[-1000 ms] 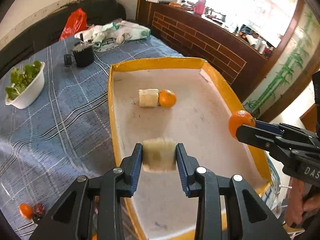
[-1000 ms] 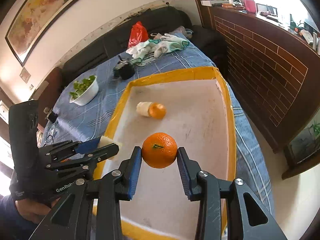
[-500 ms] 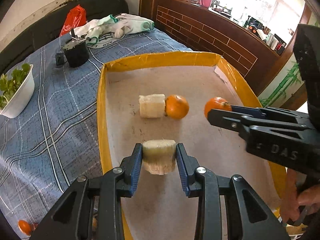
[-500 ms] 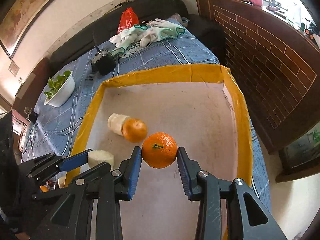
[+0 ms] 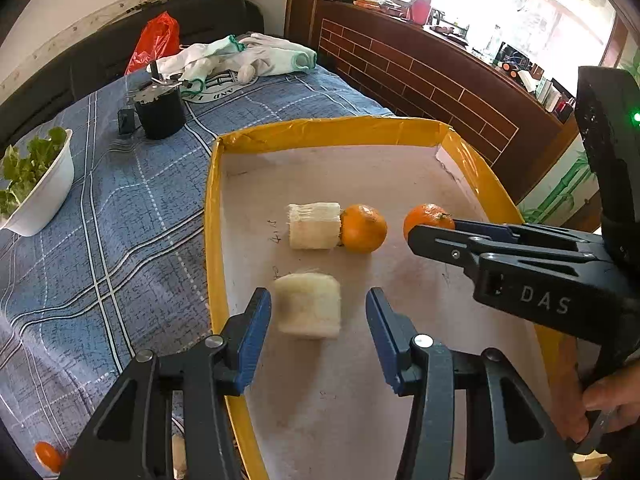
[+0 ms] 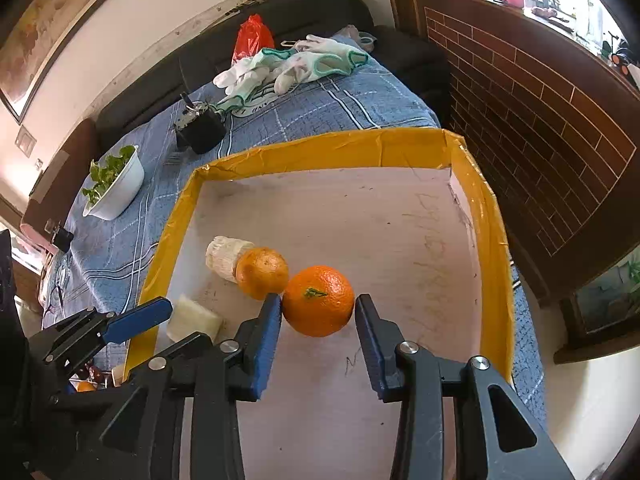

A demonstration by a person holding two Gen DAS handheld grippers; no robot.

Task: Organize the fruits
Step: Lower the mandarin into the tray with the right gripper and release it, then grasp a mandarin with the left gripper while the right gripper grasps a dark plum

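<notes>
A shallow tray [image 5: 212, 216] with yellow taped walls and a whitish floor is seen on a blue plaid tablecloth [image 5: 120, 216]. Both grippers are held over it, angled downward.

The left gripper [image 5: 318, 314] is shown with its jaws opening. A pale cut fruit chunk [image 5: 308, 310] lies between the blue pads, resting on the tray floor near the left wall; a clear gap is visible on its right side, a thin one on its left, so it is released rather than clamped. The same chunk is seen from the right wrist view [image 6: 194, 318], beside the left gripper's blue fingertip.

The right gripper [image 6: 318, 314] is also opening. An orange [image 6: 318, 300] sits between its pads on the tray floor; the left pad looks just touching or barely apart (hard to tell), while a sliver of gap is visible at the right pad. No firm clench is seen. From the left wrist view the same orange [image 5: 428, 218] is partly hidden behind the right gripper's finger.

A second pale chunk [image 5: 314, 226] lies mid-tray, touching a second orange [image 5: 363, 228] on its right. The gripped-area orange is just beside this second orange, nearly touching it in the right wrist view.

Off the tray: a white bowl of greens [image 5: 36, 184], a black cup [image 5: 160, 110], white gloves [image 5: 240, 58] and a red bag [image 5: 154, 40] are noted at the far end. A small orange fruit [image 5: 48, 456] is seen at the lower left, outside the tray. A person's hand [image 5: 608, 404] is visible on the right gripper's handle.
</notes>
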